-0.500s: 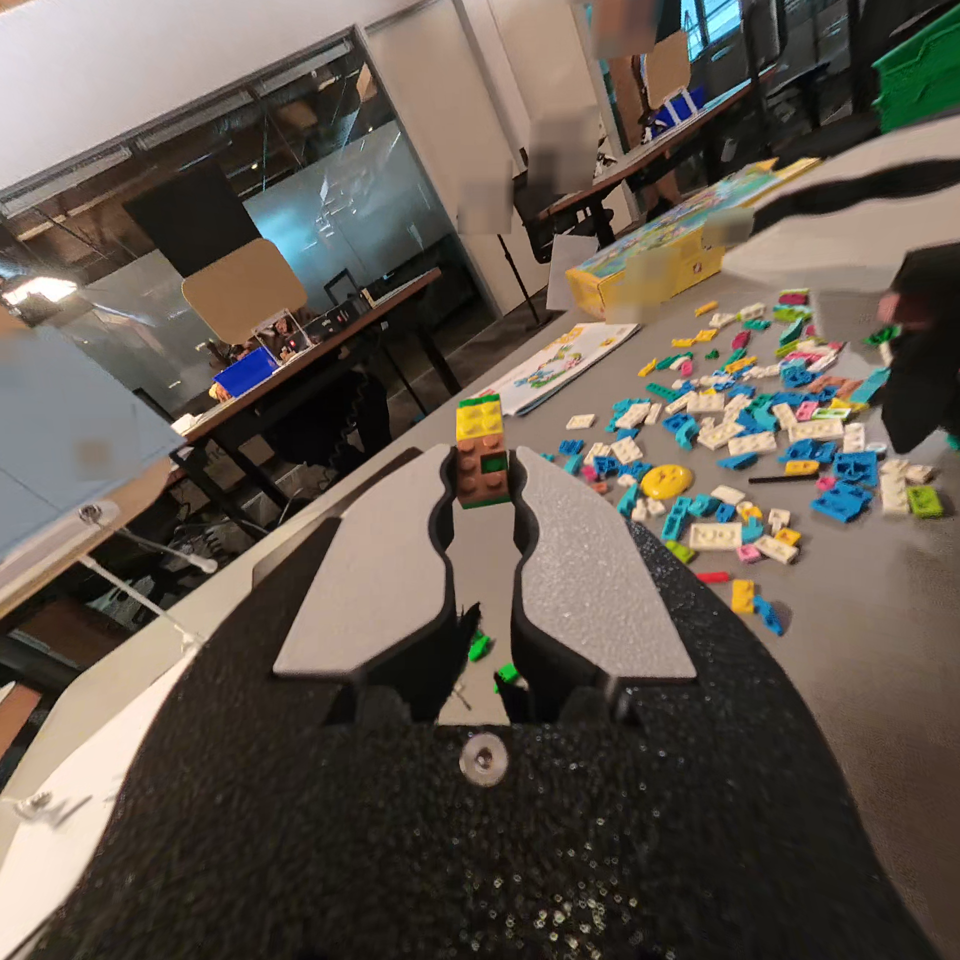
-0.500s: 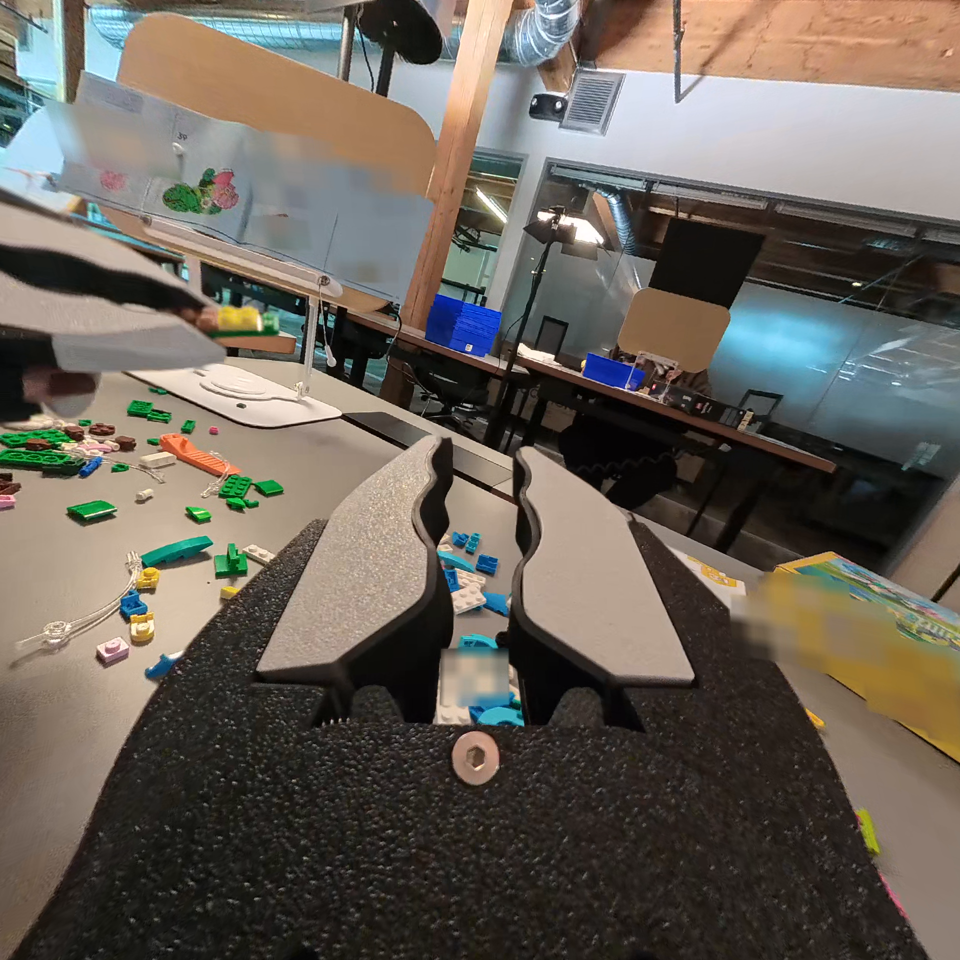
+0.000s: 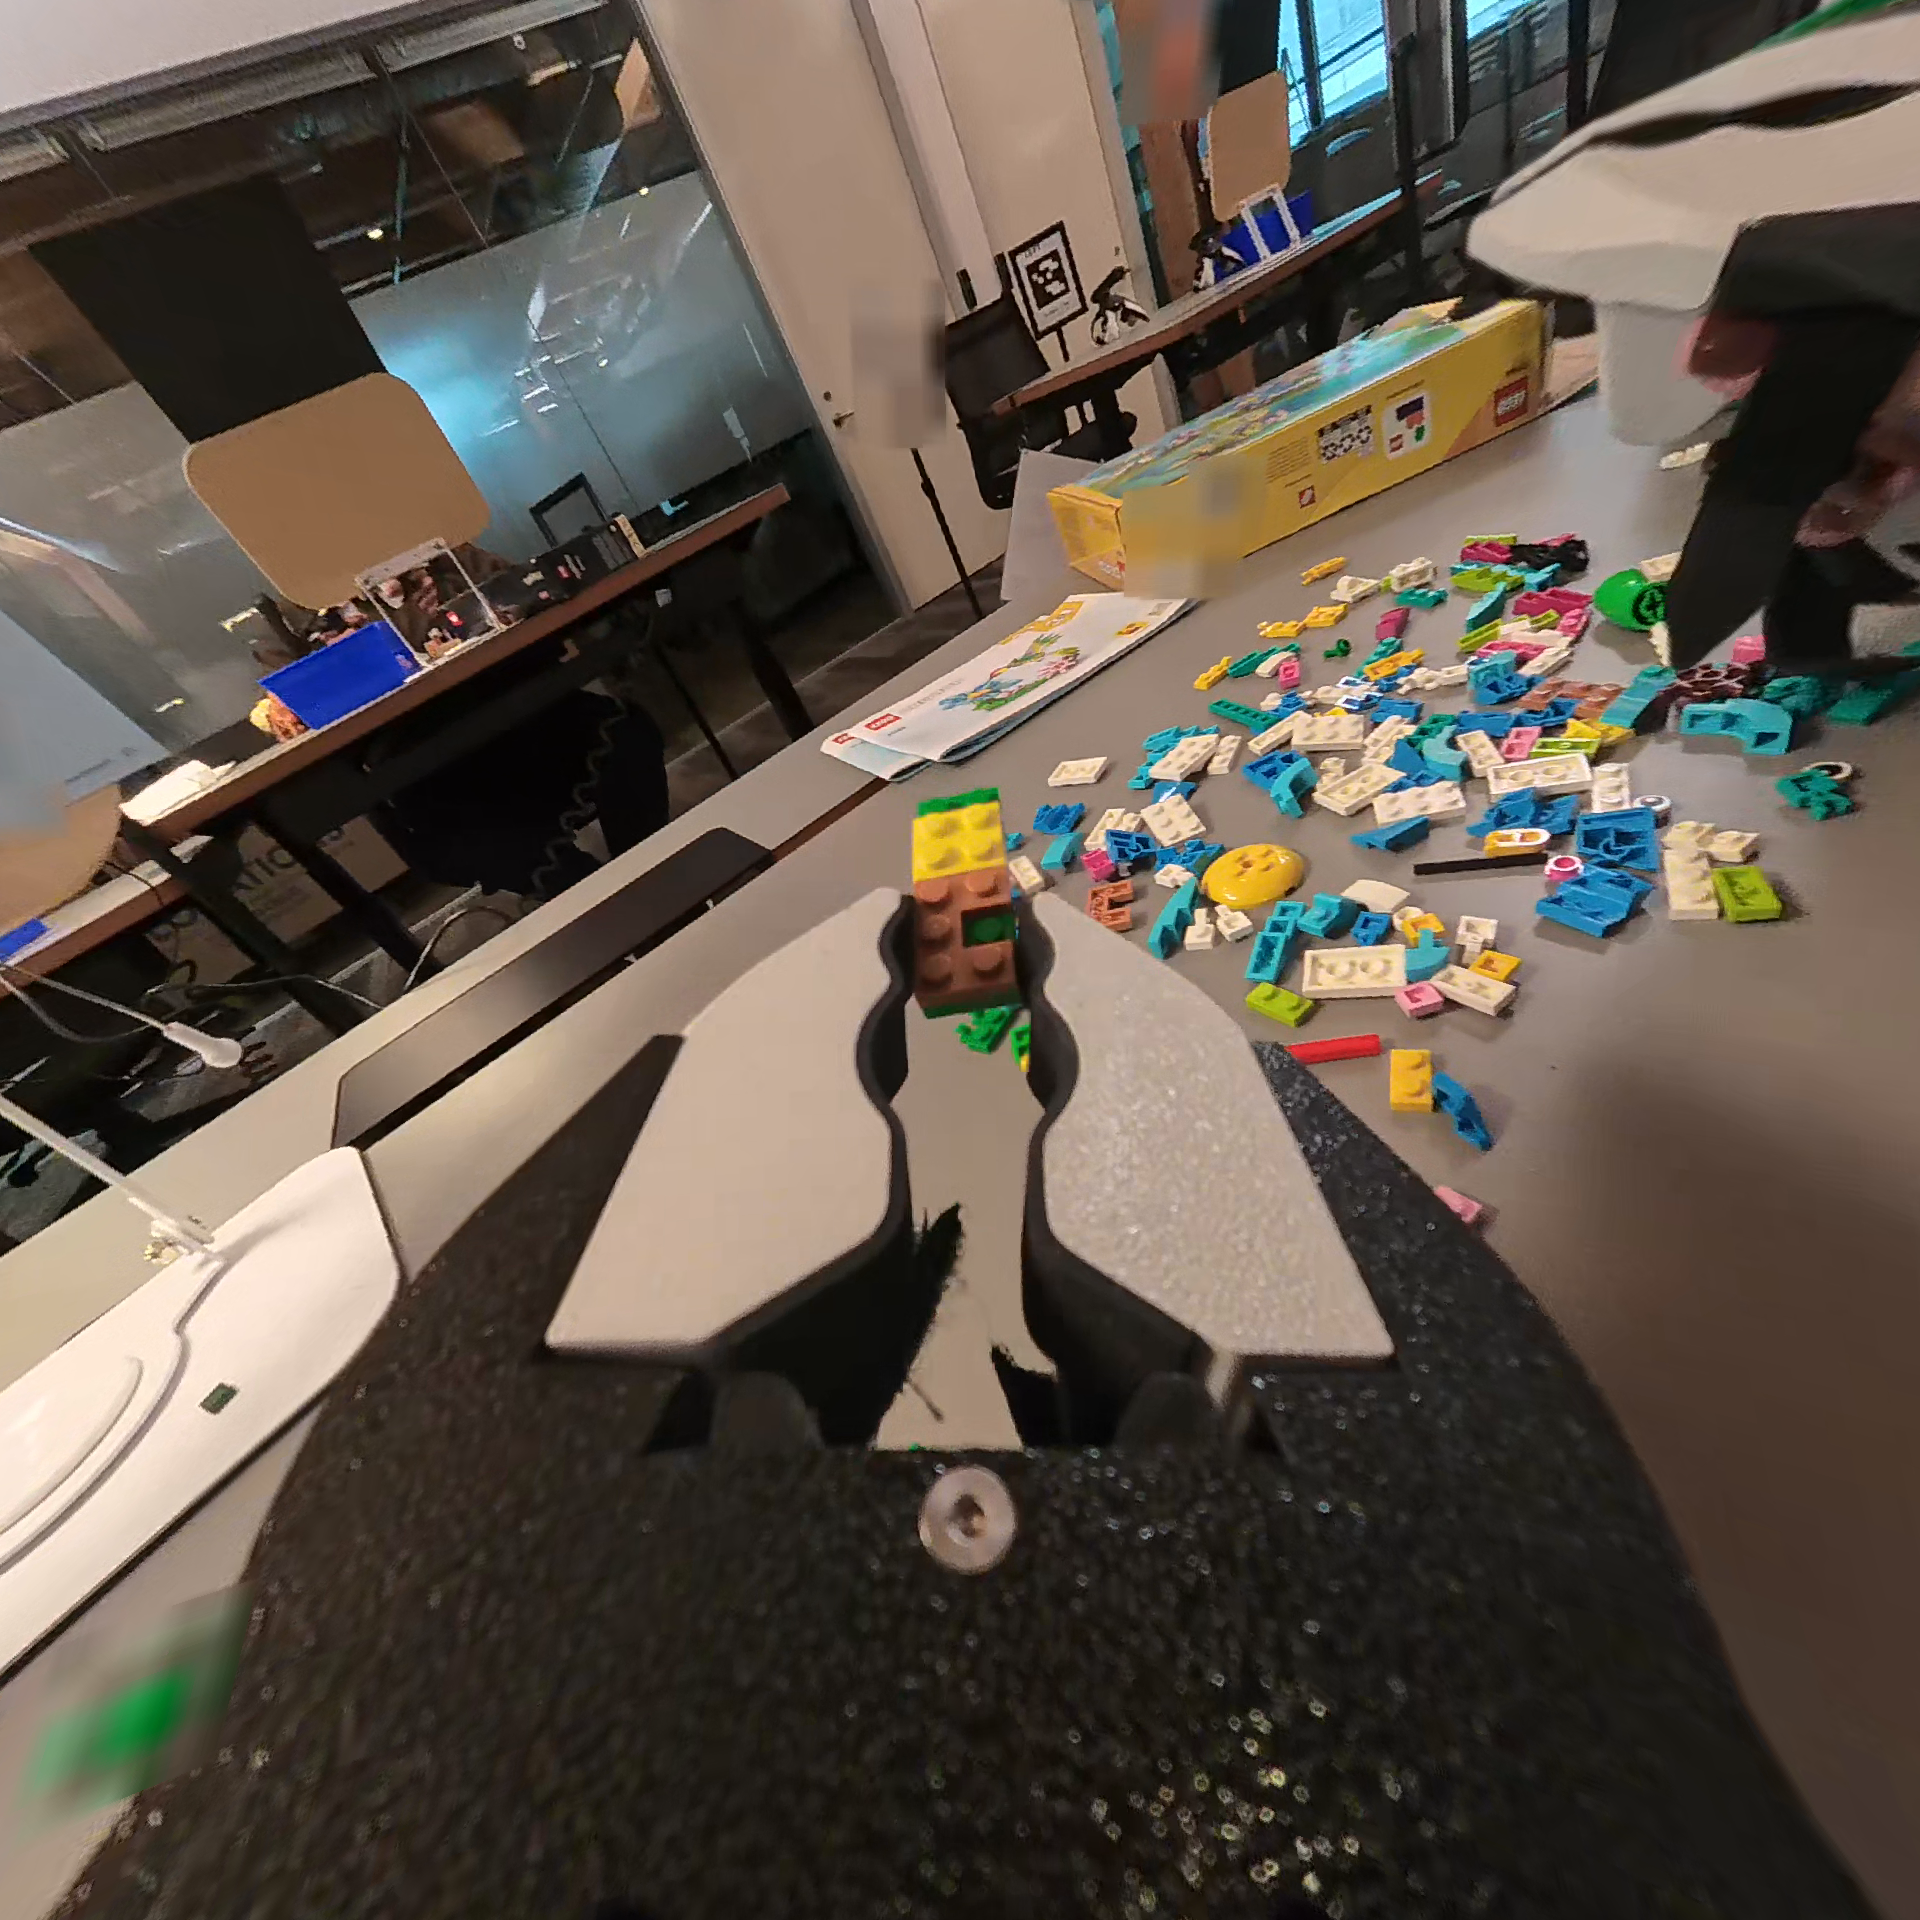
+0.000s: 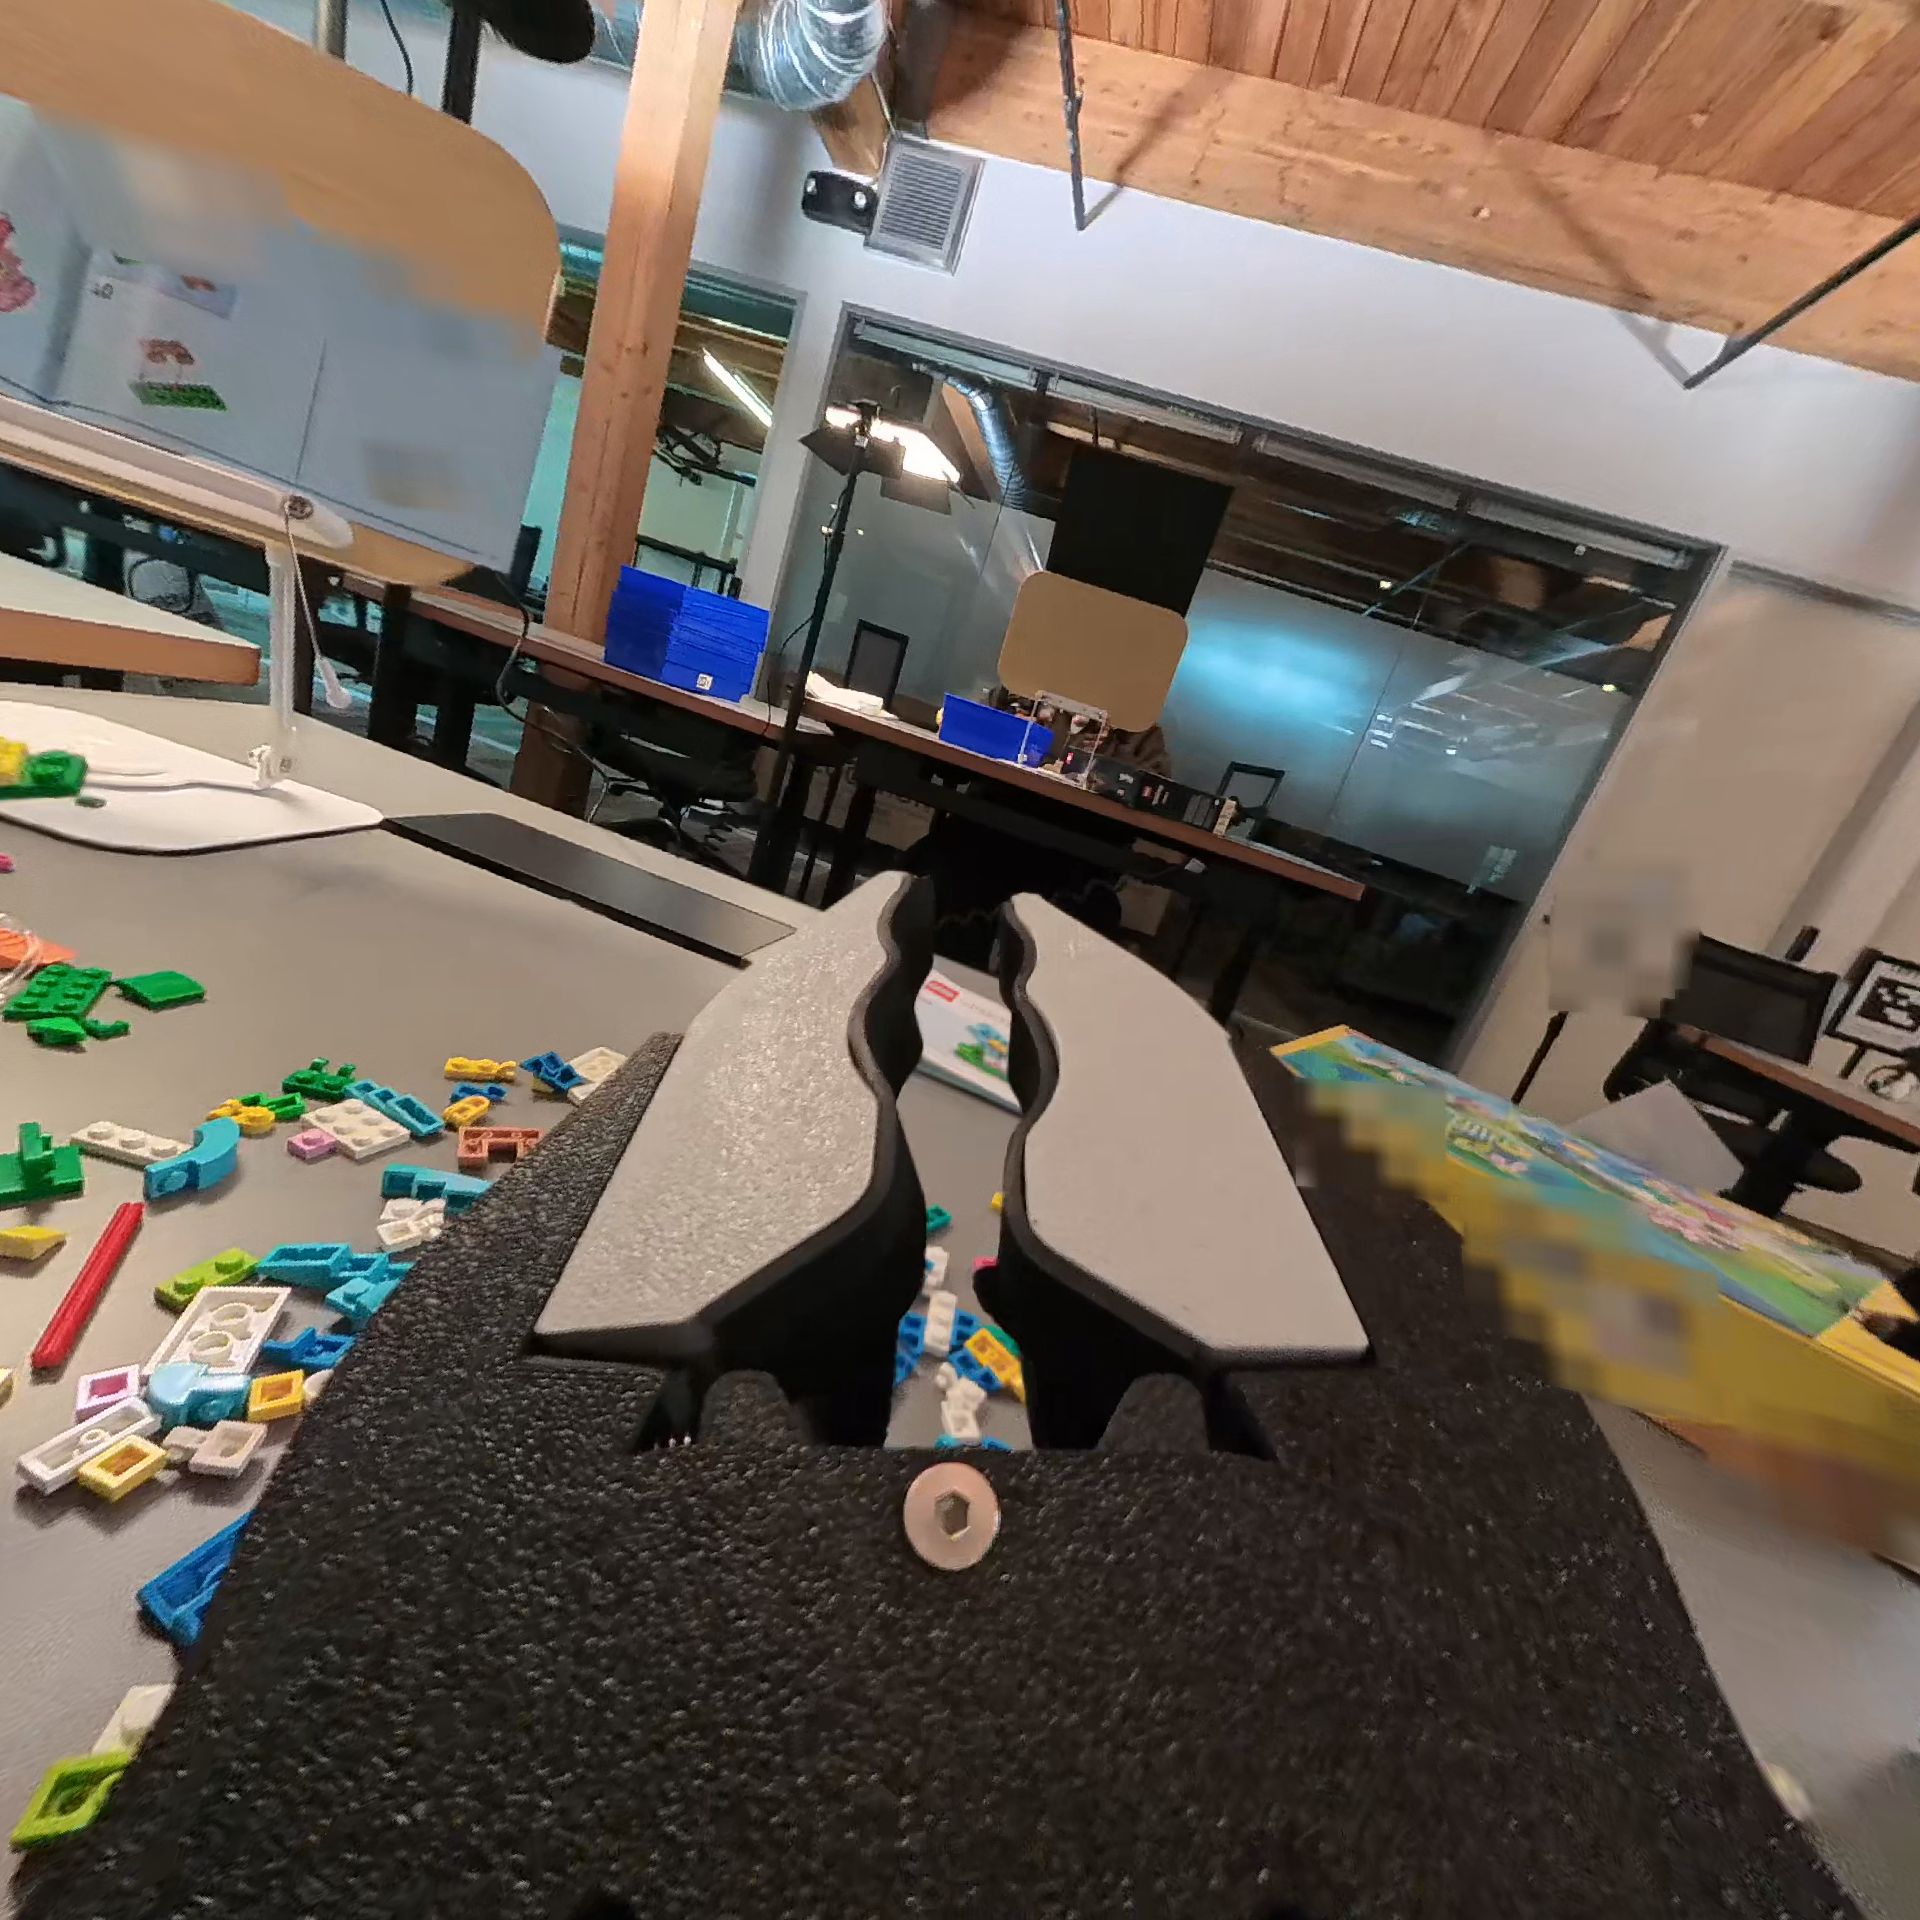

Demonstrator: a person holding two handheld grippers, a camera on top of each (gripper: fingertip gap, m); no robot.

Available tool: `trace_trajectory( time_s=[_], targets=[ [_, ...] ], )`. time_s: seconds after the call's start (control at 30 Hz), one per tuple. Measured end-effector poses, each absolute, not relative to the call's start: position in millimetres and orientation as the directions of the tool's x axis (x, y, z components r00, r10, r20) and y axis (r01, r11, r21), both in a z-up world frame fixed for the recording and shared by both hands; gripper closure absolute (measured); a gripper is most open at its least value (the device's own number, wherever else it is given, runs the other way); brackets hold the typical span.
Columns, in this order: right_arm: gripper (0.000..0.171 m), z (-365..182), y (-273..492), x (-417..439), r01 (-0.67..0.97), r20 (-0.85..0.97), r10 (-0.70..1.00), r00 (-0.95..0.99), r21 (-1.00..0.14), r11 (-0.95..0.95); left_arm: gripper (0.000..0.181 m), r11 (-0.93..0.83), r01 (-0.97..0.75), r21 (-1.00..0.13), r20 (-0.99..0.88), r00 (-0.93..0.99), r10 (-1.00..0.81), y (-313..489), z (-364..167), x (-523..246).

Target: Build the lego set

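The grey counter (image 3: 1558, 1299) is strewn with loose bricks (image 3: 1455, 790), a yellow box (image 3: 1299, 457) lying at its far edge. A brown, yellow and green brick stack (image 3: 961, 904) is clamped between the left gripper (image 3: 966, 935) jaws above the counter; the right gripper (image 4: 966, 914) jaws are held slightly apart, empty

Glossy plastic bricks (image 3: 1351, 790) on a smooth matt table (image 3: 1662, 1143).

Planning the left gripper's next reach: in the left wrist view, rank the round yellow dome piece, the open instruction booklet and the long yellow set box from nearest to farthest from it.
1. Round yellow dome piece: just right of the left gripper tips.
2. Open instruction booklet: beyond the tips, near the table edge.
3. Long yellow set box: farthest, behind the booklet.
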State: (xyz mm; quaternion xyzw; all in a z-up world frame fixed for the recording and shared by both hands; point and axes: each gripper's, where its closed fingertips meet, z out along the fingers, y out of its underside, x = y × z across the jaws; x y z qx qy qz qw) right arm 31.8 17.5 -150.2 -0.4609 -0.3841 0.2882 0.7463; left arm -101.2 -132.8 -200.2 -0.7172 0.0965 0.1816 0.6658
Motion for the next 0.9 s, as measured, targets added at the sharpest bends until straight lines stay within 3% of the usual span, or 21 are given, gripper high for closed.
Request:
trace_trajectory(
  time_s=[0.43, 0.9],
  targets=[
    [0.164, -163, -18, 15, 0.005, 0.529, 0.727, 0.438, -0.81, 0.587, 0.164, -0.074, -0.325, -0.943, -0.331, 0.939, 0.089, -135, -202, -101],
    [0.166, -168, -29, 22, -0.014, 0.53, 0.76, 0.376, -0.817, 0.577, 0.164, -0.059, -0.36, -0.931, -0.362, 0.931, 0.041, -131, -204, -91]
  ],
)
